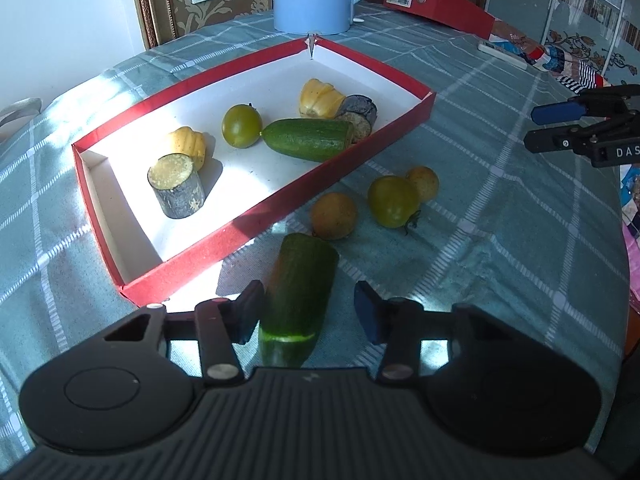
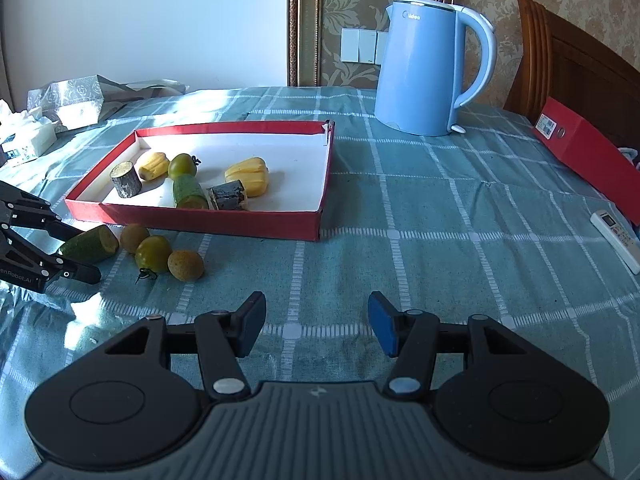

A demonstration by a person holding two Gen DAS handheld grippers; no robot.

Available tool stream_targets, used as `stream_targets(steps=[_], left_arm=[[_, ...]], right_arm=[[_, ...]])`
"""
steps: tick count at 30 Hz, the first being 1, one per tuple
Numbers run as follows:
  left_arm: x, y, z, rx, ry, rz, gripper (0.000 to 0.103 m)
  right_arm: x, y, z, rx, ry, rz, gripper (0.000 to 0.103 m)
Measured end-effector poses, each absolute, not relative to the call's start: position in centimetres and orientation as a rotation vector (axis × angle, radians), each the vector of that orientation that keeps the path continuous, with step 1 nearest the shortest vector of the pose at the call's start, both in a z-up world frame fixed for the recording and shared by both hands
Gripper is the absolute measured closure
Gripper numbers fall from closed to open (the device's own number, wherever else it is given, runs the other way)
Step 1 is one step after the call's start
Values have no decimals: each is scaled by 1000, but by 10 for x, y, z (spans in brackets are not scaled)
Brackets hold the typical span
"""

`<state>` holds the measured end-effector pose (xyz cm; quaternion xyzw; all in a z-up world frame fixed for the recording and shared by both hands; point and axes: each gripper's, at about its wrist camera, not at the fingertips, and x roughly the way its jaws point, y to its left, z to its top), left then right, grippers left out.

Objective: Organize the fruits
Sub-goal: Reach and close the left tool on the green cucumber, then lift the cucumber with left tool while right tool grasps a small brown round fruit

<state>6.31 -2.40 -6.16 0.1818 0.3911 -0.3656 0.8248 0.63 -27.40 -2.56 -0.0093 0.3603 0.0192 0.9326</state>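
Left gripper has fingers spread around a cucumber half on the tablecloth at lower center; whether the left pad touches it is hard to tell, and the housing hides its near end. Right gripper is released, holding nothing. Red tray holds two yellow pieces, two dark cylinders, a green tomato, another cucumber half.

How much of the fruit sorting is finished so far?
Six pieces already lie in the red tray, among them a cucumber half and a green tomato. The left gripper is open around a second cucumber piece on the cloth, not clearly gripping it. Left outside: another green tomato and two brown fruits. The right gripper is open, empty.
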Motion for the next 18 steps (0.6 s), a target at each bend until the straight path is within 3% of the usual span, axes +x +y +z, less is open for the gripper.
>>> stream_targets(steps=[6, 18], left_arm=[[60, -22, -62, 366, 817, -714, 71], [54, -10, -58, 185, 859, -546, 71]], right_arm=[[10, -263, -26, -50, 737, 91, 50], [20, -239, -29, -108, 729, 189, 51]])
